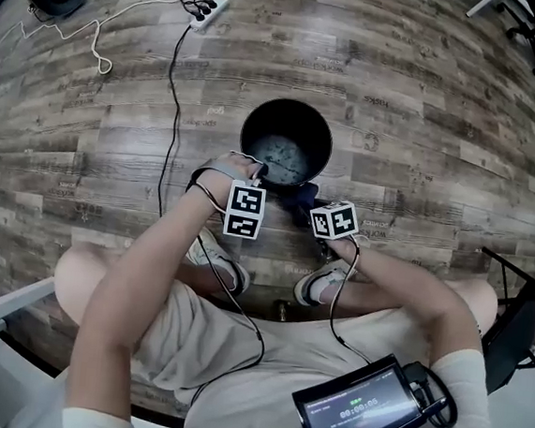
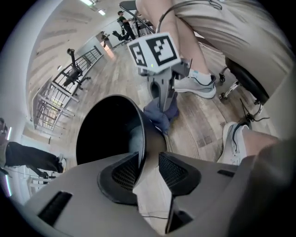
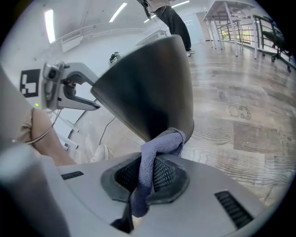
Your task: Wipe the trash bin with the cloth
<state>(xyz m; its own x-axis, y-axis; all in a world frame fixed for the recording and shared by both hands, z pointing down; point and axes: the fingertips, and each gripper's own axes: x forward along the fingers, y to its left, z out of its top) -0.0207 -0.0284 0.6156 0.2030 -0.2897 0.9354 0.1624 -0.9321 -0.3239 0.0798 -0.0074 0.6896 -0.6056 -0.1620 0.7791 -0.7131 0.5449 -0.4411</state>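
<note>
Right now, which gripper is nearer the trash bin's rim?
Left. The left gripper straddles the rim, jaws apart on either side. The right gripper holds the cloth at the bin outer wall, near its base.

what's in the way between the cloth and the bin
Nothing visible. The cloth, clamped in the right gripper, seems to touch the bin on its outer wall near the base. The left gripper straddles the rim, clear of that spot.
</note>
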